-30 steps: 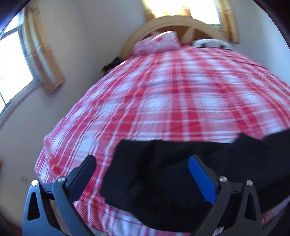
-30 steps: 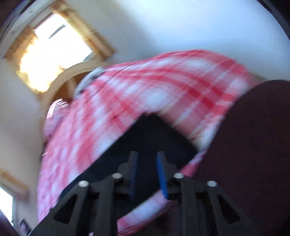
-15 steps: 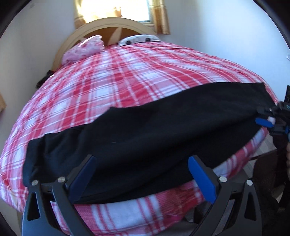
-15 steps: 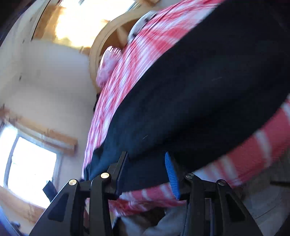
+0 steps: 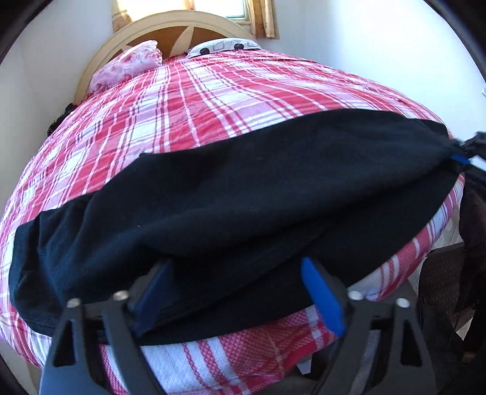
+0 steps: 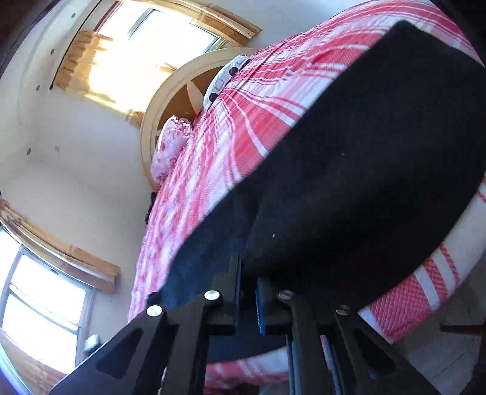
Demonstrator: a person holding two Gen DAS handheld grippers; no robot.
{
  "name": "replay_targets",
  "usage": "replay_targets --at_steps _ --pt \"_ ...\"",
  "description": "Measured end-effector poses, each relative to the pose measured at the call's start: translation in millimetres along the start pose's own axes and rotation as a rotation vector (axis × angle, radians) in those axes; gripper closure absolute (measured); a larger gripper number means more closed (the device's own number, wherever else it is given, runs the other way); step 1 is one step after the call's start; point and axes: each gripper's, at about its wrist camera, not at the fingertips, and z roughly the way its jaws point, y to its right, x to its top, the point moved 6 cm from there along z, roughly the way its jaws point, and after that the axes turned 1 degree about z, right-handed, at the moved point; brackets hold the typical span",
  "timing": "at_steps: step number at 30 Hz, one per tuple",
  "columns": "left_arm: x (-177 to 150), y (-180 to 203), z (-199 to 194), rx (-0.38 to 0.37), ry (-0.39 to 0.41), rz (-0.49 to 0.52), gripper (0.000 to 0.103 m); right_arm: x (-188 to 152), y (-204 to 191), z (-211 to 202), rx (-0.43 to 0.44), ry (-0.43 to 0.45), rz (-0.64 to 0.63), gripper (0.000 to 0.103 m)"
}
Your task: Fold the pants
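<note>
The black pants [image 5: 243, 194] lie across the near edge of the bed with the red and white plaid cover [image 5: 188, 100]. My left gripper [image 5: 240, 291] is open, its blue fingers on either side of a fold of the pants near their lower edge. My right gripper [image 6: 247, 299] is shut on the pants' edge, with black cloth [image 6: 349, 182] pinched between its fingers. It also shows in the left wrist view [image 5: 461, 158] at the far right end of the pants.
A pink pillow [image 5: 127, 66] and a patterned pillow [image 5: 221, 47] lie at the round wooden headboard [image 5: 170, 27]. Windows [image 6: 152, 48] are behind the headboard and on the side wall. A dark brown thing [image 5: 446, 273] is by the bed's right corner.
My right gripper has closed on the pants' edge. My left gripper has narrowed and moved in over the pants' fold. Both views have swung toward the pants.
</note>
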Motion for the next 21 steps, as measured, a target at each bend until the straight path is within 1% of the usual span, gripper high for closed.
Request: replay_targets --at_steps 2,3,4,5,6,7,8,9,10,11,12,14,16,17,18,19,20,21 --pt "1 -6 0 0.016 0.002 -0.008 0.044 8 -4 -15 0.053 0.016 0.045 0.094" --pt "2 -8 -1 0.018 0.007 -0.006 0.050 12 -9 -22 0.071 0.030 0.058 0.094" --pt "4 -10 -1 0.013 0.011 -0.007 0.064 17 -10 -31 0.077 0.044 0.064 0.094" --pt "6 -12 -3 -0.013 0.016 -0.015 0.077 21 -12 -36 0.076 0.059 0.066 0.094" --pt "8 -15 -8 -0.079 0.026 -0.046 0.082 26 -12 -42 0.070 0.080 0.063 0.094" --pt "9 -17 -11 -0.115 0.035 -0.069 0.084 29 -9 -49 0.049 0.096 0.055 0.094" --pt "11 -20 -15 -0.139 0.048 -0.093 0.084 33 -4 -53 0.001 0.113 0.046 0.094" --pt "12 -22 -22 -0.145 0.062 -0.096 0.084 34 2 -58 -0.078 0.128 0.031 0.094" --pt "12 -21 -26 -0.143 0.071 -0.086 0.084 34 4 -61 -0.158 0.146 -0.015 0.093" --pt "12 -20 -30 -0.143 0.077 -0.074 0.084 32 0 -62 -0.183 0.154 -0.066 0.092" --pt "10 -18 -33 -0.150 0.082 -0.062 0.084 25 -10 -60 -0.175 0.146 -0.133 0.092" --pt "6 -11 -36 -0.161 0.090 -0.024 0.084 12 -25 -51 -0.121 0.101 -0.204 0.092" --pt "1 -5 -37 -0.168 0.092 0.027 0.084 -2 -42 -33 -0.056 0.037 -0.268 0.092" --pt "-2 -2 -39 -0.165 0.092 0.054 0.084 -12 -53 -19 -0.022 -0.011 -0.307 0.092" --pt "-6 0 -41 -0.147 0.096 0.083 0.083 -22 -60 -9 -0.006 -0.048 -0.330 0.092" --pt "-10 0 -42 -0.131 0.101 0.113 0.080 -30 -66 1 0.005 -0.082 -0.349 0.092" --pt "-14 -2 -44 -0.126 0.099 0.129 0.073 -39 -72 10 0.019 -0.116 -0.364 0.092" --pt "-21 -4 -46 -0.122 0.091 0.151 0.069 -47 -79 20 0.038 -0.149 -0.380 0.092"
